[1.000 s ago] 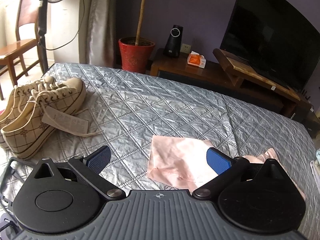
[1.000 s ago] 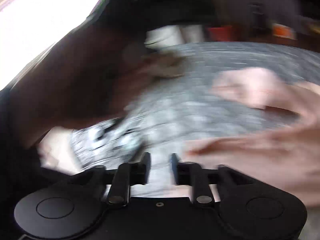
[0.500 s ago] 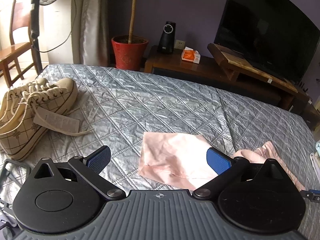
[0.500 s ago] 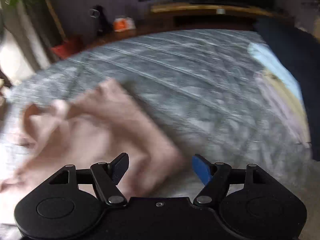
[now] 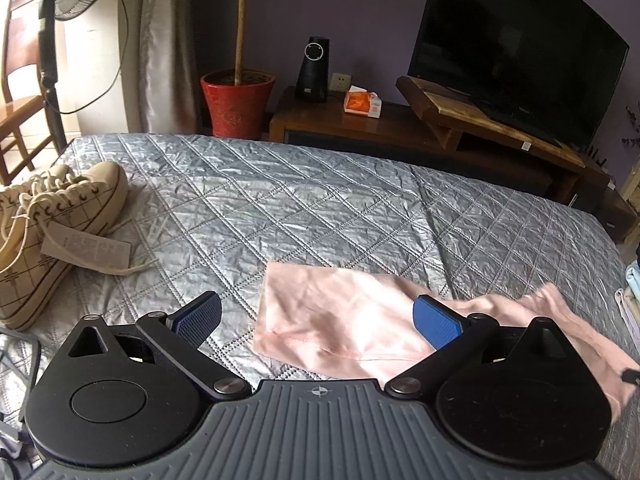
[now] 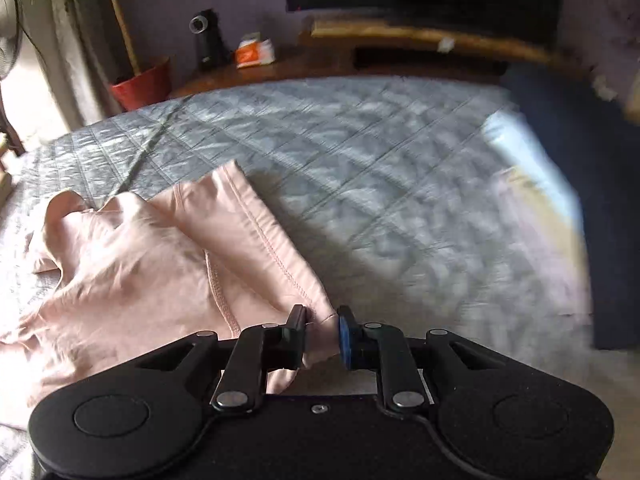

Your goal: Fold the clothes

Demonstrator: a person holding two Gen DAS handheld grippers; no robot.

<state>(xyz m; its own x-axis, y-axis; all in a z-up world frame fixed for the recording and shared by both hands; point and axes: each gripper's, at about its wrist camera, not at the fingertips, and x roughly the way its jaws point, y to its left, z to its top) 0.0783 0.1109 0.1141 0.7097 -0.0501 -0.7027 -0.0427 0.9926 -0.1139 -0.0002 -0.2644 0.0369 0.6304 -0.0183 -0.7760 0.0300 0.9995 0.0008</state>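
A pale pink garment (image 5: 344, 304) lies crumpled on the grey quilted bed (image 5: 300, 208), its stitched hem toward me. My left gripper (image 5: 318, 316) hovers open just above its left end, and the hem runs between the blue pads without touching either. In the right wrist view the same garment (image 6: 140, 272) spreads to the left. Its near right corner is bunched between the fingers of my right gripper (image 6: 322, 330). The jaws are closing, and both pads meet the cloth.
A pair of cream sneakers (image 5: 52, 232) with a paper tag sits on the bed's left side. Beyond the bed are a red plant pot (image 5: 236, 104), a wooden TV stand (image 5: 460, 120) and a TV (image 5: 516, 52). Blurred light clothes (image 6: 532, 184) lie at the bed's right edge.
The right gripper swung fast across the bed to the garment's right corner, opened wide, then narrowed onto the cloth. The left gripper drifted slightly; the garment now stretches further right.
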